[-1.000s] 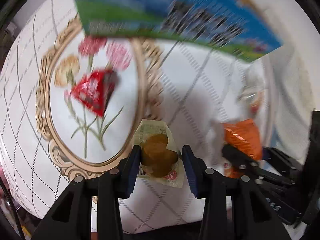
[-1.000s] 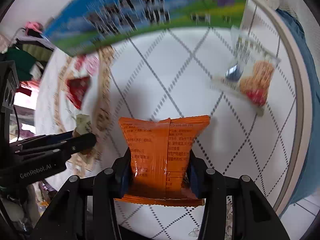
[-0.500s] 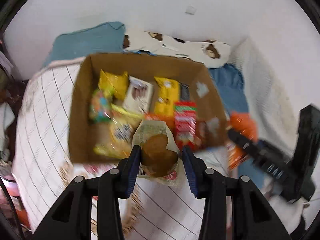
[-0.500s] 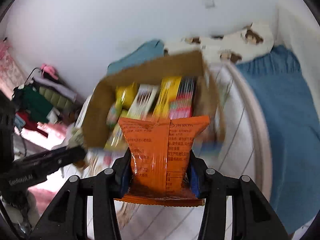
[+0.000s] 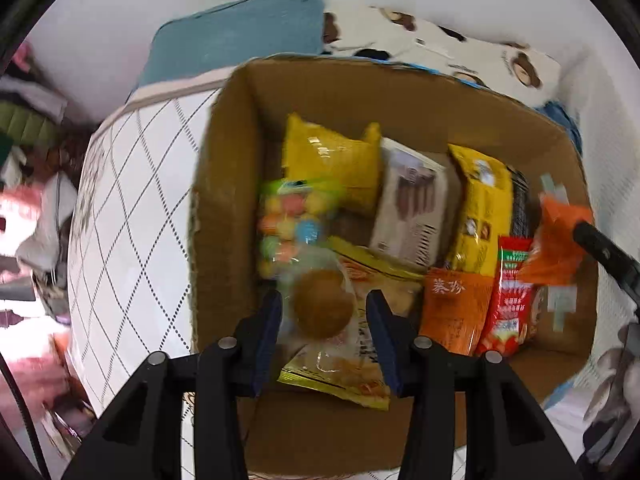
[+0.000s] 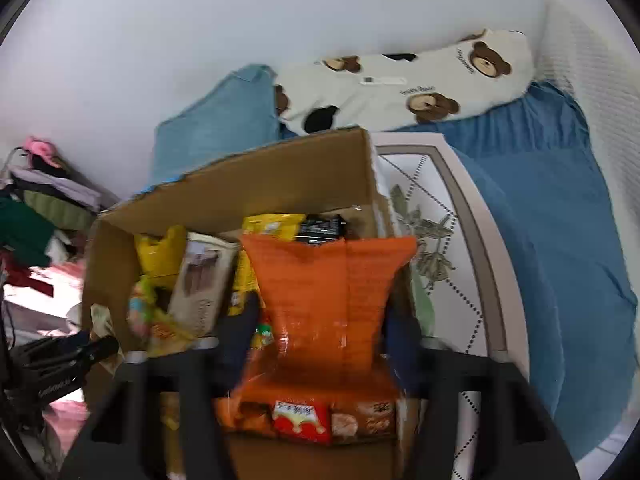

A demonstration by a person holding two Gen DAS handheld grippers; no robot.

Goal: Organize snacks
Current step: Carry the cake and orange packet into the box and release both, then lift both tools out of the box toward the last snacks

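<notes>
An open cardboard box (image 5: 224, 200) holds several snack packs. My left gripper (image 5: 324, 336) points straight down over the box's near side. Its jaws are opening, and a clear packet with a round brown cake (image 5: 322, 308) sits between the pads with a thin gap on each side. My right gripper (image 6: 320, 340) hangs over the right end of the cardboard box (image 6: 240, 184). Its jaws are opening wide around a blurred orange snack packet (image 6: 332, 300), and the pads stand clear of it. In the left wrist view the orange packet (image 5: 556, 240) shows by a right finger (image 5: 600, 244).
Inside the box lie yellow bags (image 5: 332, 160), a white carton (image 5: 412, 208), a bag of coloured sweets (image 5: 292, 220) and a red packet (image 5: 512, 292). The box stands on a white diamond-patterned cloth (image 5: 132, 200). Behind are a blue blanket (image 6: 540, 220), a bear-print pillow (image 6: 400, 80) and piled clothes (image 6: 36, 216).
Both grippers travelled from above the patterned cloth to above the open box. The right jaws have spread wide off the orange packet. The left jaws have parted slightly around the cake packet.
</notes>
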